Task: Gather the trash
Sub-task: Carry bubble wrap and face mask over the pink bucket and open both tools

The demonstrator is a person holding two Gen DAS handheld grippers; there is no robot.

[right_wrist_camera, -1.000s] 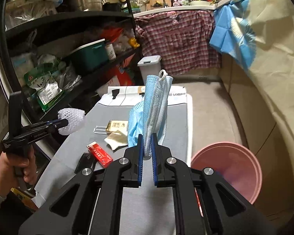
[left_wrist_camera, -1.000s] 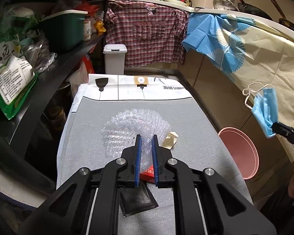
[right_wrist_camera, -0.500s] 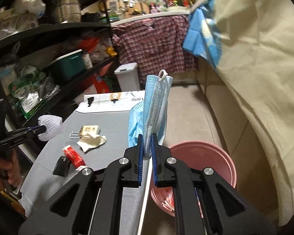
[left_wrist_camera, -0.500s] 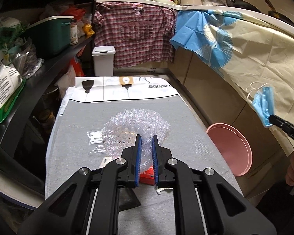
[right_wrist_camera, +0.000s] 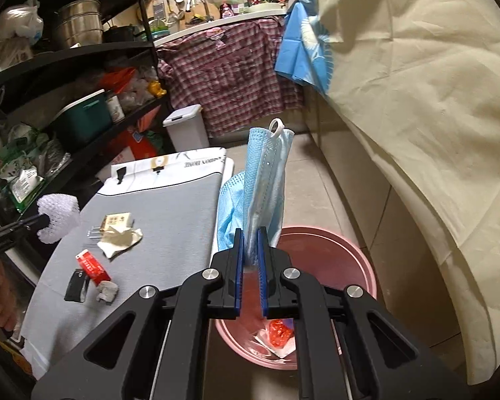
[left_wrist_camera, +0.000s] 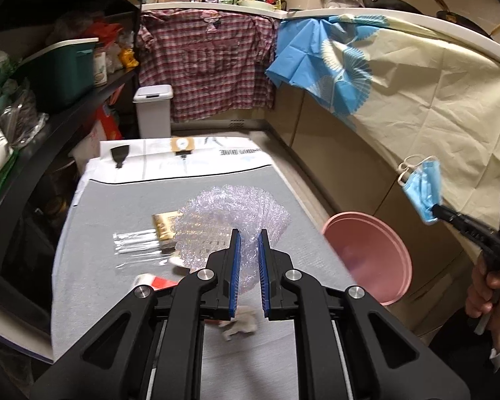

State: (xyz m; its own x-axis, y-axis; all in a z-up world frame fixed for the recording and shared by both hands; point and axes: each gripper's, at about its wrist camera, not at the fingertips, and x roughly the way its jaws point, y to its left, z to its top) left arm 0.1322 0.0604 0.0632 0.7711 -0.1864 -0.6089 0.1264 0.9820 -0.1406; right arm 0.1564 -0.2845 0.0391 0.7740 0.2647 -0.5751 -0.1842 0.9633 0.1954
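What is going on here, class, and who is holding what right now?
A person is clearing trash from a grey table with a handheld gripper in each hand. The right gripper has its jaws shut on a blue face mask, held above a pink bin on the floor that already holds some wrappers. The left gripper is shut on a wad of bubble wrap, held above the table. A red packet and other scraps lie uncollected.

Grey-covered worktop [right_wrist_camera: 170,213] sits left of the right hand-held gripper [right_wrist_camera: 250,253]. On it: gold packet [right_wrist_camera: 116,220], crumpled wrapper [right_wrist_camera: 120,240], red box [right_wrist_camera: 91,265], black pouch [right_wrist_camera: 76,285]. Pink bin [right_wrist_camera: 336,250] stands on the floor [right_wrist_camera: 320,196] under that gripper.
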